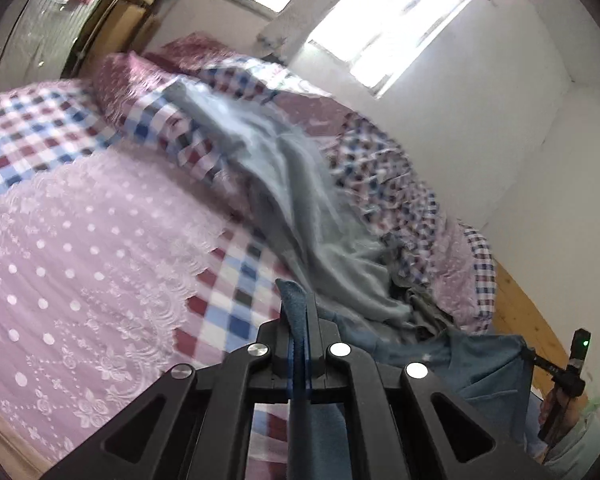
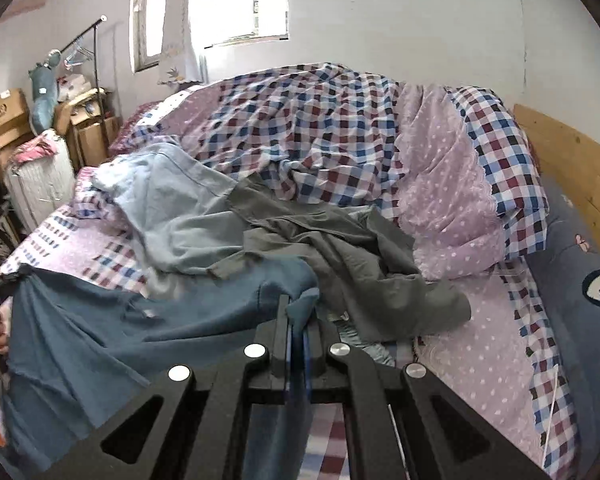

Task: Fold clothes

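Blue garment [image 2: 140,320] hangs stretched above the bed [image 2: 480,360], both the left gripper [image 1: 298,320] and right gripper [image 2: 298,320] clamping its edge; keep tension even, I judge.

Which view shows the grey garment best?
Right wrist. The grey garment lies crumpled mid-frame, sharp, overlapping the light blue one on the bed. Left wrist shows only a small dark bunch behind the blurred light blue cloth.

Left gripper [image 1: 299,322] and right gripper [image 2: 298,322] both have fingers clamped together on cloth
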{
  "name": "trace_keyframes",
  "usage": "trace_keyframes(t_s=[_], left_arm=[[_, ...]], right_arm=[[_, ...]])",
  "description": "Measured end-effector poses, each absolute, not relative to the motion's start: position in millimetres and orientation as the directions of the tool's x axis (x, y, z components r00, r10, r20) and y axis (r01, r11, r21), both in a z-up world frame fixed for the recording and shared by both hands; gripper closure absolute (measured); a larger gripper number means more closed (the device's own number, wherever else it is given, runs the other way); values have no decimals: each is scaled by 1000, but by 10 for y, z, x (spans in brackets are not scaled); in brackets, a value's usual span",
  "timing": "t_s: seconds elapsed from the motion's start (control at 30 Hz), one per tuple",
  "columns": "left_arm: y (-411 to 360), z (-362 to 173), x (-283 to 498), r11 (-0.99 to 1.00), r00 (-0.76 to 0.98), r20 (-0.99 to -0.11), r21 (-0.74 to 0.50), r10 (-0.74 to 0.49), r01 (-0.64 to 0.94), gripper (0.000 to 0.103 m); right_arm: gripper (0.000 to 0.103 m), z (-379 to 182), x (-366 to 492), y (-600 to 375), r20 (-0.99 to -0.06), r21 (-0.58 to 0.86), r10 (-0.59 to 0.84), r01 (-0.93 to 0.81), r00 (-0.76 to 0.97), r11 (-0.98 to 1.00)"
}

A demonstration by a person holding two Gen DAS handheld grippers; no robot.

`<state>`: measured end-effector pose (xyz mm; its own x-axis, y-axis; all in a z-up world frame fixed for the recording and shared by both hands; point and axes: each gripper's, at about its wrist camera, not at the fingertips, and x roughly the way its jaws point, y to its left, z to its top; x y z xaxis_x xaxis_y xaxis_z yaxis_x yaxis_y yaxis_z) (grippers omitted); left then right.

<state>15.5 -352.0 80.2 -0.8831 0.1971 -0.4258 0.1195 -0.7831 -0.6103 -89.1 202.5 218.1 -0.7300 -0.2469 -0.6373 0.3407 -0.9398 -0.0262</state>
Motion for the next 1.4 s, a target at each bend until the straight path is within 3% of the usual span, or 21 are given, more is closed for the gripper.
trace_keyframes(t_s=[0.23, 0.3, 0.33, 0.37, 0.43, 0.47, 0.67, 0.93, 1.07, 1.13, 1.17, 1.27, 1.33, 1.4], left_arm=[[-3608, 300, -146, -786, -753, -625, -563, 203, 255, 100], [-3631, 253, -175, -778, -730, -647, -567, 217, 271, 97], [-3643, 251, -167, -772, -727, -649, -573, 224, 274, 82], [-3672, 271, -141, -768, -726, -648, -579, 230, 274, 55], [-3711, 337, -18, -763, -733, -643, -583, 224, 279, 23], [-3731, 370, 43, -760, -736, -640, -586, 221, 281, 22], [-3602, 574, 534, -804, -731, -656, -530, 187, 270, 21], [-2839, 817, 1251, -840, -750, -633, -501, 192, 208, 21], [-2611, 790, 1432, -813, -787, -597, -530, 156, 240, 21], [-2564, 721, 1471, -804, -796, -591, -533, 132, 263, 21], [-2571, 656, 1469, -810, -790, -604, -515, 111, 280, 21], [-2666, 536, 1485, -816, -762, -646, -457, 31, 354, 21], [-2746, 497, 1509, -812, -760, -650, -442, -3, 381, 21], [-2792, 458, 1516, -819, -752, -659, -416, -27, 394, 21]], right_arm=[[99, 1350, -1292, 2173, -784, 9, -158, 243, -600, -970], [89, 1180, -1349, 2285, -811, 0, -106, 182, -575, -983], [84, 1134, -1359, 2369, -822, 8, -90, 146, -563, -989], [77, 1108, -1351, 2453, -828, 19, -81, 117, -555, -993], [57, 1147, -1251, 2616, -818, 57, -99, 90, -566, -994], [52, 1172, -1193, 2691, -813, 76, -107, 78, -572, -994], [51, 1354, -399, 2827, -757, 182, -221, 127, -615, -975], [52, 955, 410, 2638, -780, 99, -196, 192, -594, -976], [70, 770, 447, 2549, -817, 35, -162, 233, -553, -972], [83, 677, 465, 2505, -834, 3, -143, 254, -533, -967], [97, 636, 472, 2487, -841, -15, -130, 262, -526, -965], [98, 594, 493, 2534, -845, -71, -66, 233, -531, -970], [97, 635, 512, 2665, -846, -34, -67, 180, -530, -983], [90, 682, 557, 2706, -843, 3, -94, 170, -529, -985]])
